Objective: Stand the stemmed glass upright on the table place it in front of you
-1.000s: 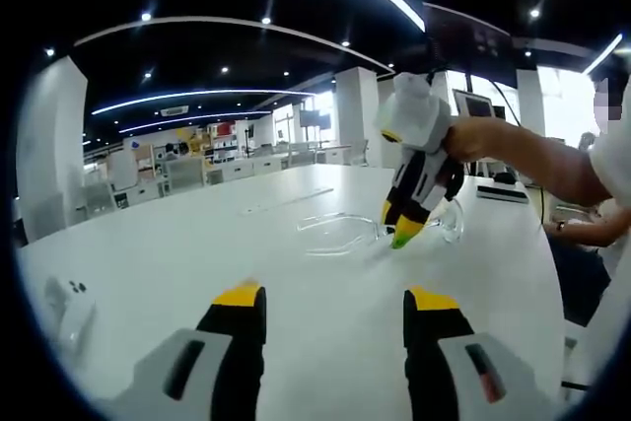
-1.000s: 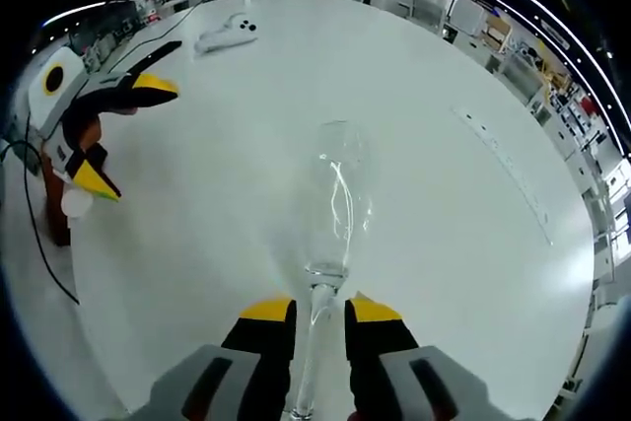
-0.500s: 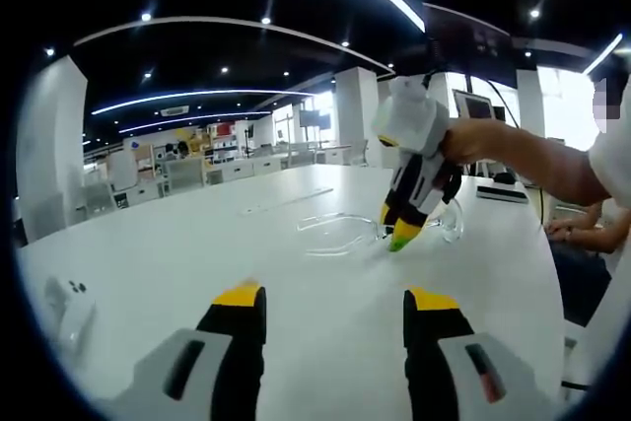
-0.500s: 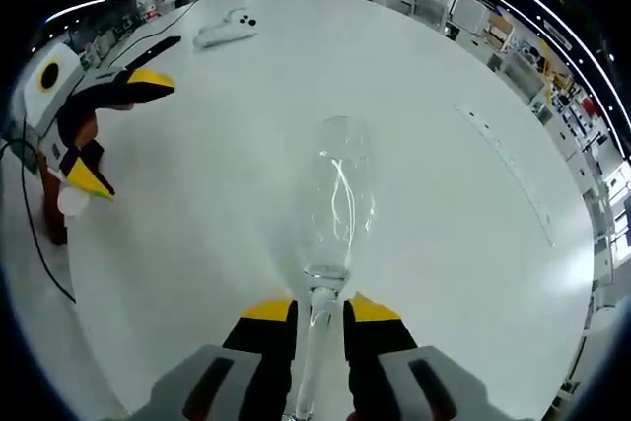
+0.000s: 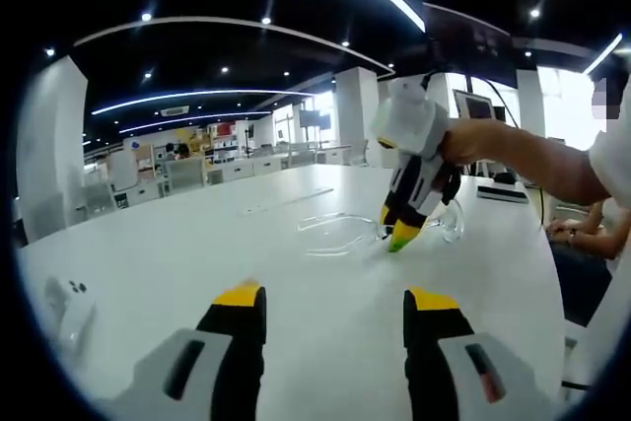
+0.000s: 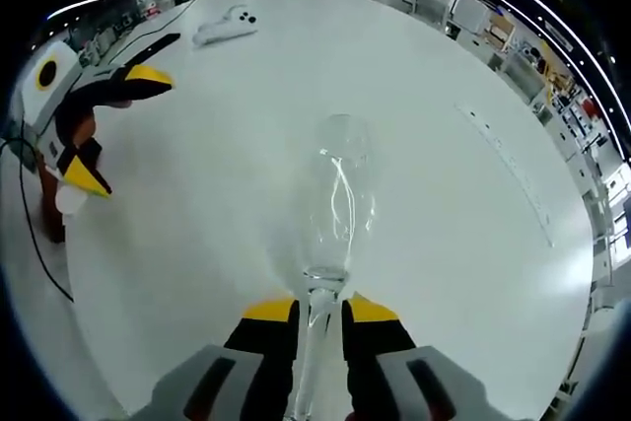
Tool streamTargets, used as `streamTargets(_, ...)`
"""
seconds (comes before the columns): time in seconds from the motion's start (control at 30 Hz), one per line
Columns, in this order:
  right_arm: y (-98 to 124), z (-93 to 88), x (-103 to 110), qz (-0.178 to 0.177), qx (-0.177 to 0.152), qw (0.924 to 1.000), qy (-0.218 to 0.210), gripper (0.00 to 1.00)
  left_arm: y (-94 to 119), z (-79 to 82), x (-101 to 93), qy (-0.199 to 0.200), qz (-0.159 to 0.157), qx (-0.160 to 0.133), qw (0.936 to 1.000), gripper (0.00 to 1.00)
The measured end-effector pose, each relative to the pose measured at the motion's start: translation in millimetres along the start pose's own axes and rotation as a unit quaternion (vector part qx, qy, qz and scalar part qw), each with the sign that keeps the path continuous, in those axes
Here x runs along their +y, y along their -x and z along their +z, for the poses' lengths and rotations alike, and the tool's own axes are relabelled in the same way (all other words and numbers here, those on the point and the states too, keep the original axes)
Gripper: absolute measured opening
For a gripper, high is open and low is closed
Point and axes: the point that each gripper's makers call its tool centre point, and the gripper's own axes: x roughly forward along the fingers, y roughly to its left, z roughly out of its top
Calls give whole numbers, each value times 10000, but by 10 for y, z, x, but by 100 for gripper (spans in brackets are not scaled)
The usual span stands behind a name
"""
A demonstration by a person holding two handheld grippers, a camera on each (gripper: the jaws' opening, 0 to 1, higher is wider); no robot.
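A clear stemmed glass lies on its side on the white table, bowl pointing away from me in the right gripper view. My right gripper is shut on its stem just below the bowl. In the left gripper view the same glass lies far across the table, with the right gripper angled down onto its stem and a person's hand holding it. My left gripper hovers low over the near table, jaws wide open with nothing between them. It also appears at the left of the right gripper view, as the left gripper.
A white object with dark dots lies on the far side of the table, also seen at the left as the white object. A thin clear strip lies to the right. A black cable hangs off the left edge. A person's arm reaches in.
The right gripper's jaws have closed a little tighter on the stem. The glass still lies on the table and the left gripper has barely moved.
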Motion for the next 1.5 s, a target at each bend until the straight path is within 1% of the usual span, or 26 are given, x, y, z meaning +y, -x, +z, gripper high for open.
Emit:
streamTargets(0.9,-32,0,-6,-36,56,10000,5,19,4,-2,10,3,3,-12,10000,56)
streamTargets(1.5,-51,0,-33,-78,59,10000,-11,15,0,-3,0,0,4,-13,10000,56)
